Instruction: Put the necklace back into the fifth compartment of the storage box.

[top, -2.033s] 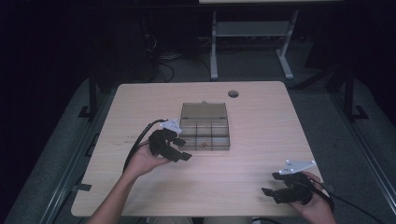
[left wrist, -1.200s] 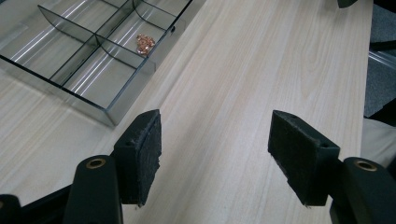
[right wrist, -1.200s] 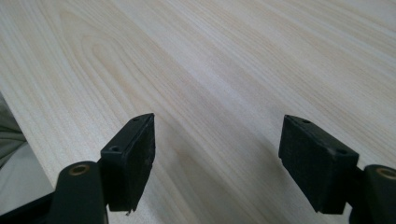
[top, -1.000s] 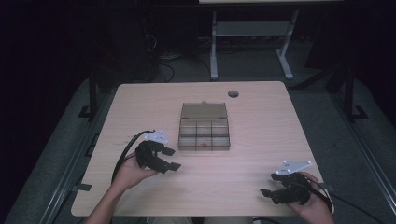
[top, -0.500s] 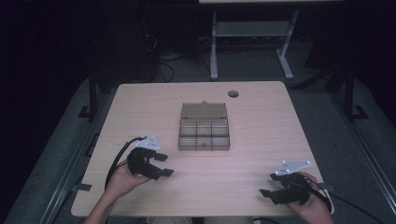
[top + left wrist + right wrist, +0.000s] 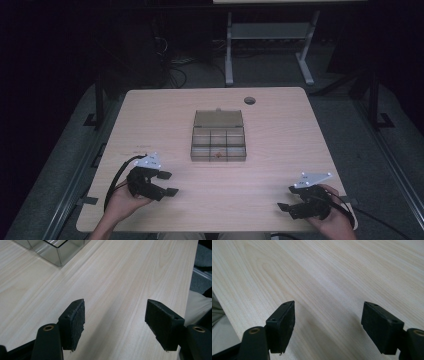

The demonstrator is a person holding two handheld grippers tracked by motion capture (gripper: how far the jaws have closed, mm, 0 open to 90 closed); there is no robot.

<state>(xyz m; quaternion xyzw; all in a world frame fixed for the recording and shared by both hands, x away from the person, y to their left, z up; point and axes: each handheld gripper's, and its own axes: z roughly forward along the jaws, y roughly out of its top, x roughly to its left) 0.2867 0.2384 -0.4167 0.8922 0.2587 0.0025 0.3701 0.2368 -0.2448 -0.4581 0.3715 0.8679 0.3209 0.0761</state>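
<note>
A clear plastic compartment box (image 6: 218, 136) with its lid open stands at the middle of the wooden table (image 6: 165, 115); a small brownish item lies in one of its near compartments. My left gripper (image 6: 168, 183) rests low over the table's near left part, open, with nothing between its jaws. In the left gripper view the gripper (image 6: 115, 327) faces bare wood, and a corner of the box (image 6: 53, 250) shows at the top left. My right gripper (image 6: 286, 198) sits near the front right corner, open and empty. In the right gripper view, that gripper (image 6: 328, 326) hangs above plain tabletop.
A round cable hole (image 6: 249, 100) lies near the table's far edge. Beyond the table stands a metal frame (image 6: 265, 40) with cables on the dark floor. The table's front edge runs close under both hands.
My left gripper has drawn back from beside the box toward the near left of the table. The right gripper has stayed in place.
</note>
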